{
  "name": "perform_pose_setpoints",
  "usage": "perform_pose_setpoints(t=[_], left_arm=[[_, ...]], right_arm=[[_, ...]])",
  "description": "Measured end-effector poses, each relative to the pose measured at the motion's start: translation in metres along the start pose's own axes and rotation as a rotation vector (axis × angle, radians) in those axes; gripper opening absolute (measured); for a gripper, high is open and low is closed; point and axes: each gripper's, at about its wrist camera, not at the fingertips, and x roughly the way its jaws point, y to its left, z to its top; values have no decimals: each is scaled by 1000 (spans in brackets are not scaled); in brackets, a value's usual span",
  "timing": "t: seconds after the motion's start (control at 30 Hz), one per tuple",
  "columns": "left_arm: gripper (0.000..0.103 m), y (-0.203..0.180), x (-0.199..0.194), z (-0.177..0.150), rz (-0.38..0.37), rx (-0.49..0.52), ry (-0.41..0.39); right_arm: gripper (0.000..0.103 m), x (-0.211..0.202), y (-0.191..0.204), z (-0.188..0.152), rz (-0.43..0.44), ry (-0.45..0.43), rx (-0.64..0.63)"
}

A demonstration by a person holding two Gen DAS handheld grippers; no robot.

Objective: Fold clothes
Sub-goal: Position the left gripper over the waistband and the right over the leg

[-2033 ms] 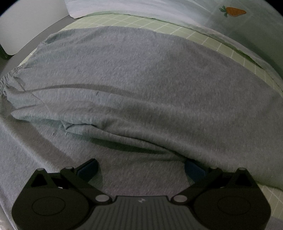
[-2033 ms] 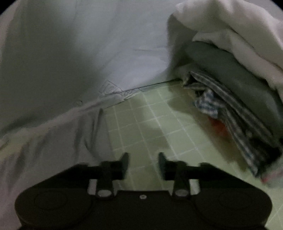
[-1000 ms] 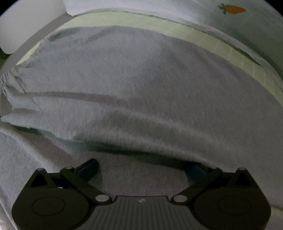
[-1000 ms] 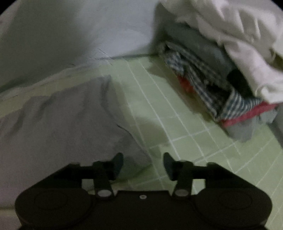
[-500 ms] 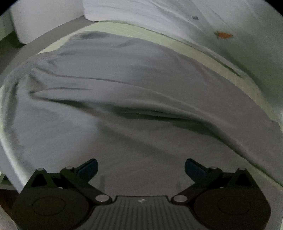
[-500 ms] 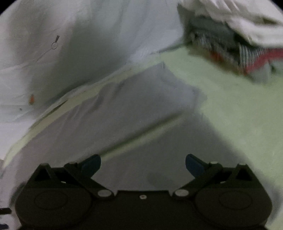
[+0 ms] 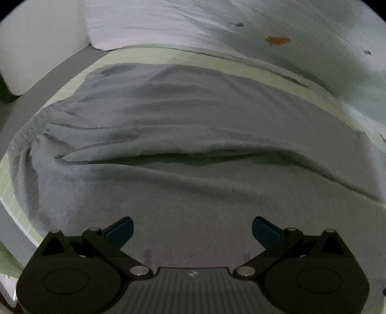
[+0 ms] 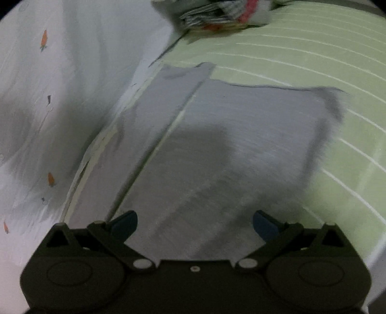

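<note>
A grey garment lies spread on a bed covered by a pale green checked sheet. Seen from the left wrist, the garment's gathered end sits toward the bed's left edge, and a long fold ridge runs across its middle. The left tool hangs over the near part of the cloth, jaws spread wide, nothing between them. The right tool stands equally wide and empty above the garment's other end, where one layer overlaps another. A white carrot-print quilt borders the garment's far side. A pile of clothes rests farther along the bed.
</note>
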Motion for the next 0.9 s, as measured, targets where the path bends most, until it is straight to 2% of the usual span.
perform_pose_setpoints(t=[0.2, 0.37, 0.5, 0.6, 0.77, 0.9], left_arm=[[103, -6, 1, -4, -28, 36, 18], [103, -5, -7, -10, -36, 29, 11], [103, -4, -18, -16, -10, 30, -3], [103, 2, -25, -21, 11, 4, -10], [103, 21, -32, -30, 31, -63, -14], [103, 39, -34, -36, 49, -123, -16]], right_arm=[[103, -7, -27, -8, 16, -9, 120], [103, -3, -47, -4, 126, -35, 259], [103, 2, -68, -1, 247, -42, 422], [103, 4, -79, 2, 299, -33, 509], [103, 11, -72, 7, 298, 10, 467], [100, 10, -55, 7, 219, 1, 402]])
